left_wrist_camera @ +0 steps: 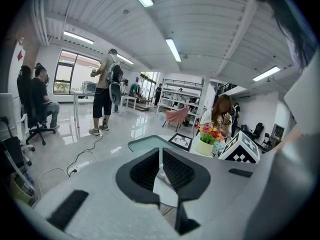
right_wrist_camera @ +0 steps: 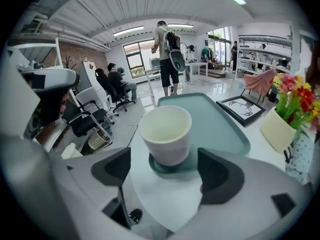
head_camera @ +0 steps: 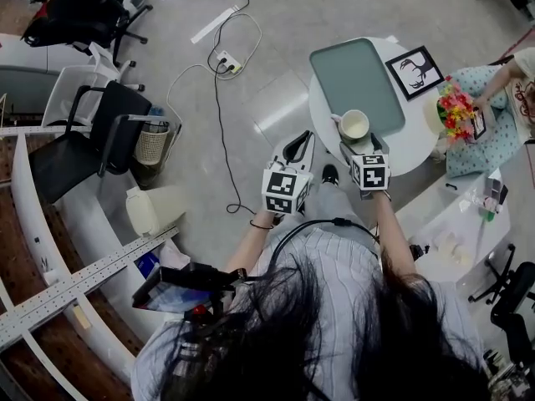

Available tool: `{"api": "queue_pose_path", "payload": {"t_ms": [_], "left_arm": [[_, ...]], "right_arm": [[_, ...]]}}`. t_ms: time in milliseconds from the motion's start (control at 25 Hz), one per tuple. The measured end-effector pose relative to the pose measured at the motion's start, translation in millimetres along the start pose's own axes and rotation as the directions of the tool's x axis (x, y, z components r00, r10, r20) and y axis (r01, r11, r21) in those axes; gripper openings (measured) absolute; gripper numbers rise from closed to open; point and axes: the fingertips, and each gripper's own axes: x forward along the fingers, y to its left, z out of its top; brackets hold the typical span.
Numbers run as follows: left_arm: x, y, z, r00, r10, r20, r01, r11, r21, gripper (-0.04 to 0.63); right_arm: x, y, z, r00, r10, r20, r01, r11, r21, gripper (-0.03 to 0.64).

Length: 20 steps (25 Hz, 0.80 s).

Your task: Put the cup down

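On the counter (head_camera: 411, 150) a tray (head_camera: 355, 73) is laid, and at its near end a cup (head_camera: 354, 124) is stood upright on a coaster (right_wrist_camera: 172, 165). A framed picture (head_camera: 415, 71) is placed just right of the tray, and a flower pot (head_camera: 451, 111) is set nearer, by the counter's right edge. A person (head_camera: 493, 119) is seated beyond that edge. The right gripper (head_camera: 365, 147) is held just before the cup, apart from it. The left gripper (head_camera: 298, 149) is held beside it, at the counter's left edge.
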Motion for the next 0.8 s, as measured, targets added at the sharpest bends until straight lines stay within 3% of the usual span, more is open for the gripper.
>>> {"api": "queue_pose_path", "payload": {"t_ms": [400,800], "left_arm": [[-26.0,0.1,11.3,0.999,-0.030,0.042,0.028,0.999,0.027,0.032],[-67.5,-6.0,11.3,0.995,-0.075,0.072,0.070,0.994,0.079,0.033]], "right_arm": [[-45.6,20.8,25.8,0.989,-0.031,0.146,0.018,0.996,0.087,0.405],[-87.5,70.5,44.2,0.957,0.001,0.290,-0.056,0.982,0.181,0.403]]}}
